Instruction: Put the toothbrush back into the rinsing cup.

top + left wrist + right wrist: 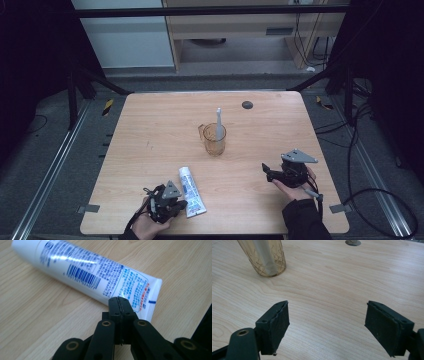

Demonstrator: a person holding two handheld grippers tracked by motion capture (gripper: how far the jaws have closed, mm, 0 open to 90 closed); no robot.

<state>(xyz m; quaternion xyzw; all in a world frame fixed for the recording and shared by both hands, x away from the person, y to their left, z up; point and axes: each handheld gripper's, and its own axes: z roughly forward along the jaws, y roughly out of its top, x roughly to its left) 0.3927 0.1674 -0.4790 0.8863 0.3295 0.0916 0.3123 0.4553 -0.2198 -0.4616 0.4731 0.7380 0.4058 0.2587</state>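
Lying flat on the pale wooden table point(150, 130), the white plastic toothpaste tube with blue print point(192, 191) sits well to the near-left of the amber see-through plastic cup point(215, 139), its crimped flat end toward the person. The left gripper point(176, 204) rests just beside that end, and in the left gripper view its tip point(121, 305) has both jaws pressed together with nothing between them, right at the crimped end of the tube point(100, 275); whether they touch it I cannot tell.

With closed jaws this close, a forward move would likely shove the tube across the table instead of gripping it, perhaps spinning it about its cap or nudging it toward the near edge. The jaws would need to open and straddle the tube first. A pinch on the thin crimp alone could let the heavier body droop or slip.

The right gripper point(267, 170) is well to the right of the cup, jaws spread wide over bare wood point(324, 322). The cup point(263, 257) holds an upright white and grey toothbrush point(219, 125), so a careless sweep from that side could topple it.
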